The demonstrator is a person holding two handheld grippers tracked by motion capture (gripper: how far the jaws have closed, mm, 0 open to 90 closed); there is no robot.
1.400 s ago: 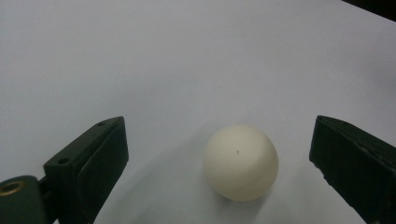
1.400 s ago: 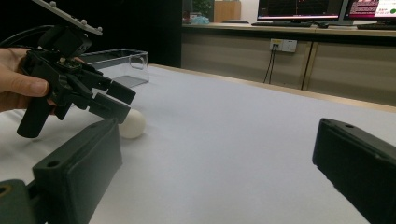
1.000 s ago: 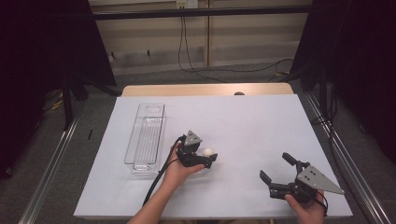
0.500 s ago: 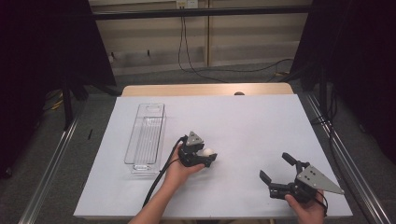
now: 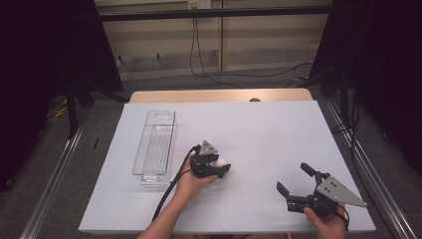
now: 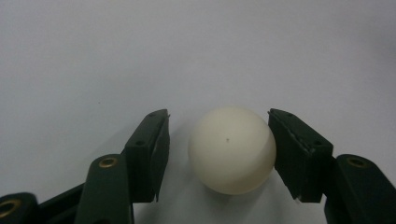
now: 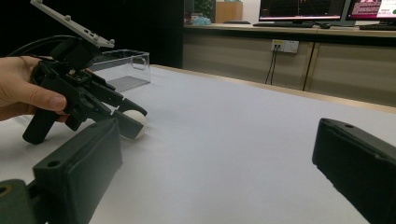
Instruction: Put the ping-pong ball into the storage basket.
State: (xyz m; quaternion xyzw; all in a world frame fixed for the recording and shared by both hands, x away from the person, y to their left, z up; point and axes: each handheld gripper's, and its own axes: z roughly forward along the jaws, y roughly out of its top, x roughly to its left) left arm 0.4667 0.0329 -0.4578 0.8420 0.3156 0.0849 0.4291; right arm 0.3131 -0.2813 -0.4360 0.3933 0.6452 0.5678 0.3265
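Little has shifted since a second ago: my left gripper (image 5: pixel 221 167) stays low over the ball (image 6: pixel 232 150), its hand barely edging along the table. Its jaws stand apart on either side of the ball, one jaw close against it, the other with a clear gap, so nothing is clamped. My right gripper (image 5: pixel 295 181) sits wide open and empty near the table's (image 5: pixel 259 124) front edge, well apart. Beside the left gripper lies a clear plastic bin (image 5: pixel 155 147).
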